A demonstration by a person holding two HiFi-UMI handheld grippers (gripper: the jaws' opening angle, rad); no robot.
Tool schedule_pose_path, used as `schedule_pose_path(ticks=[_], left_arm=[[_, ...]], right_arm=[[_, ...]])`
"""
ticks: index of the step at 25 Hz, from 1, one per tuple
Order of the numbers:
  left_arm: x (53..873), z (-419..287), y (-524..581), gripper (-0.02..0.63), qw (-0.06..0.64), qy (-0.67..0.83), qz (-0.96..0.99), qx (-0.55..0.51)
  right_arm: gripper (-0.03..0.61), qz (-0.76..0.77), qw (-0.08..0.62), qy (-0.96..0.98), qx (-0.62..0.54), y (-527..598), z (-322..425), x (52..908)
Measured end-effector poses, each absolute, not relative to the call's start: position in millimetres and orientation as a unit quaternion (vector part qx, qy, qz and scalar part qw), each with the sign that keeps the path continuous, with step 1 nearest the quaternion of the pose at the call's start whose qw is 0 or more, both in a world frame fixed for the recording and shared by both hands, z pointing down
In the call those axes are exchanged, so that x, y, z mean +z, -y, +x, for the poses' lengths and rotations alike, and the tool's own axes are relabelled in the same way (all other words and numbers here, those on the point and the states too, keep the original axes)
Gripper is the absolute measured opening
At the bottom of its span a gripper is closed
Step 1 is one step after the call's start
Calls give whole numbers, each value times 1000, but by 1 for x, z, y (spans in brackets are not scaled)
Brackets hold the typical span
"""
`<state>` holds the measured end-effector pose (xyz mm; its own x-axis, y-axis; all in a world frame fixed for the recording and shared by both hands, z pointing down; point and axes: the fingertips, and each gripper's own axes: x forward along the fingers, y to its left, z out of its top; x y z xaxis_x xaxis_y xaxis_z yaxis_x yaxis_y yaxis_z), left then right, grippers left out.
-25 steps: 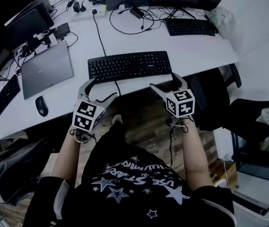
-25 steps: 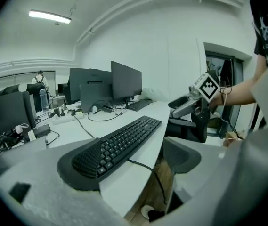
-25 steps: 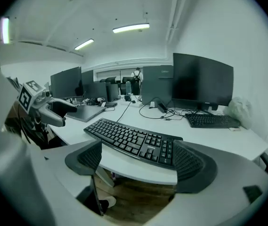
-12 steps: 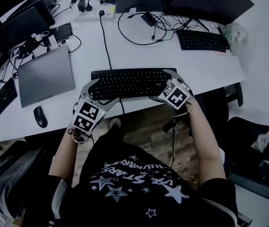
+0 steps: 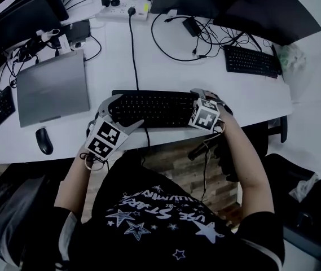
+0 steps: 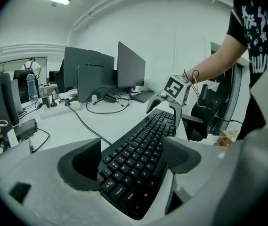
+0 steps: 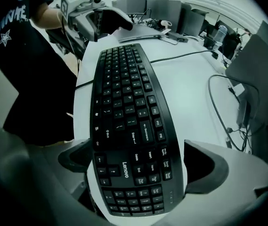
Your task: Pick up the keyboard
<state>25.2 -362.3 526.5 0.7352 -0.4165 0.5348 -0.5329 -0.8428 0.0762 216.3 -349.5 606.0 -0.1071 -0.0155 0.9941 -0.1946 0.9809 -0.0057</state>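
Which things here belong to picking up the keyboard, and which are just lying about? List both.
Job: keyboard; left gripper, open over one end; right gripper, jaws opening over the other end.
Lying about: laptop, mouse, far keyboard, power strip.

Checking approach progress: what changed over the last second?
Both grippers moved forward from the edge of the desk over the keyboard: left gripper straddles its left end, right gripper, turned downward with jaws opening, its right end. Nothing gripped yet. Keyboard stays flat on the desk.
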Motion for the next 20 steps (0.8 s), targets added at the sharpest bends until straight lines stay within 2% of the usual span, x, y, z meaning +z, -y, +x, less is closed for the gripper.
schedule_pose_path(ticks=[8, 15, 20], left_arm=[[538, 23, 366, 407, 131, 252, 922, 262], [543, 35, 363, 407, 145, 244, 922, 263], [547, 42, 359, 407, 143, 244, 919, 275]], right_arm=[[574, -6, 696, 713, 85, 355, 205, 617], [577, -21, 767, 638, 71, 367, 224, 656], [577, -15, 741, 669, 59, 369, 220, 655]])
